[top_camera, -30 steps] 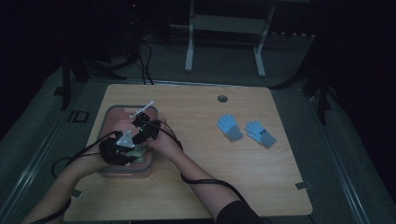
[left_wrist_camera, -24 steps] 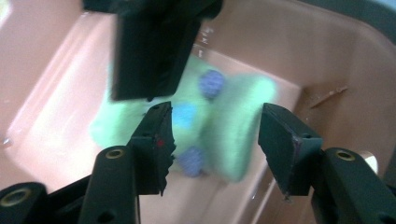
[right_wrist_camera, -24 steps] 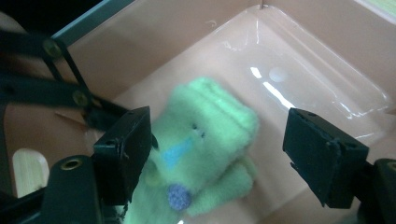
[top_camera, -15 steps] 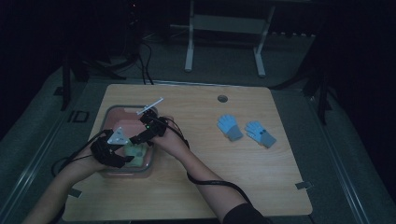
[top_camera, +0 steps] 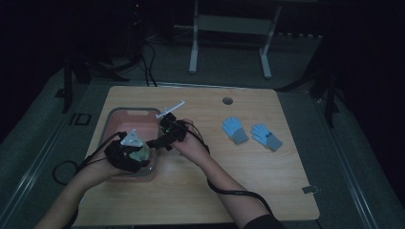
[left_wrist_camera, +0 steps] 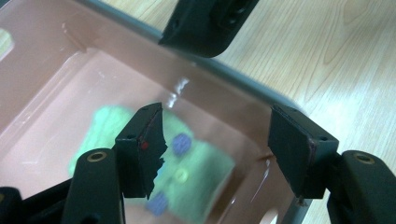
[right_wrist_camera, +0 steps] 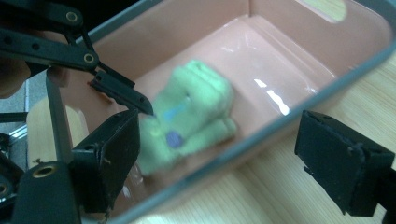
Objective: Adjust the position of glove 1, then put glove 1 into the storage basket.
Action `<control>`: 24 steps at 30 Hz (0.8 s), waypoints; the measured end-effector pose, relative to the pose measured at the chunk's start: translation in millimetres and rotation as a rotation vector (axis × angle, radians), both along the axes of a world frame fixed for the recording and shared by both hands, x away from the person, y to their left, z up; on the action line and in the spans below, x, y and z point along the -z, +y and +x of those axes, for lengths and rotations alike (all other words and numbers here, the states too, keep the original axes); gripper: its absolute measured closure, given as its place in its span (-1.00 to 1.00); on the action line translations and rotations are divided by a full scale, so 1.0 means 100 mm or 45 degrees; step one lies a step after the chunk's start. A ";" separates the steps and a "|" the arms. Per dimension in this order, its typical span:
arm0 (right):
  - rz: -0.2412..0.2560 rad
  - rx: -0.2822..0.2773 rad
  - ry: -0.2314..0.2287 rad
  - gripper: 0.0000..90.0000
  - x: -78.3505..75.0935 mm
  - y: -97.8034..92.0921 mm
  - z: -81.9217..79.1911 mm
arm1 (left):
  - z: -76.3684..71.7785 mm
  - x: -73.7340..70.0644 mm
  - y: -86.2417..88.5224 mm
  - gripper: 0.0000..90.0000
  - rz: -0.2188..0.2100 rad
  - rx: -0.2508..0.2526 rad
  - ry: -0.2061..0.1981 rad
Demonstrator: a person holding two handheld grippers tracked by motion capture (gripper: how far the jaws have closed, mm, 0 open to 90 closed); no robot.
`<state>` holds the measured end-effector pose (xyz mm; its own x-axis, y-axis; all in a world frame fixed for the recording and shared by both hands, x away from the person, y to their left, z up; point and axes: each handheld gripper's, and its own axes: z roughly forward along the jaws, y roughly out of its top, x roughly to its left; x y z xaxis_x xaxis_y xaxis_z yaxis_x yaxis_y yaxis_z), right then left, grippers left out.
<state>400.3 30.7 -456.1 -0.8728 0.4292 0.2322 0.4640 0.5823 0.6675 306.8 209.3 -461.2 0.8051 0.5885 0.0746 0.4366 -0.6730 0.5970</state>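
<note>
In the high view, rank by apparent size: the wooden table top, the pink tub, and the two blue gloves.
1. Wooden table top, by far the largest.
2. Pink tub, partly covered by the hands.
3. The two blue gloves, left one and right one, look alike in size, so they stay unranked.

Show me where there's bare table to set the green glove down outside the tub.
Bare wood lies between the pink tub and the blue gloves, and along the table's near edge right of the forearms. The tub corner around the green glove is crowded by both hand-held grippers.
</note>
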 end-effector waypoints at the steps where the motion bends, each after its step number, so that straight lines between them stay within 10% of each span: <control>1: 0.002 0.003 0.000 -0.68 0.00 -0.04 -0.01 | 0.00 0.00 -0.03 -0.17 -0.001 0.002 0.001; 17: 0.022 0.102 -0.003 -0.68 0.11 -0.75 0.01 | 0.00 -0.05 -0.41 -0.19 -0.027 0.034 -0.022; 24: 0.032 0.151 -0.017 -0.68 0.14 -1.09 -0.01 | 0.02 -0.09 -0.53 -0.68 -0.093 0.001 -0.016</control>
<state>399.4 -78.5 -470.1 -0.8192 0.5241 0.2330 0.5198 0.5067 0.6878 308.8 156.4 -452.2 0.8048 0.5920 0.0417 0.4280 -0.6276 0.6503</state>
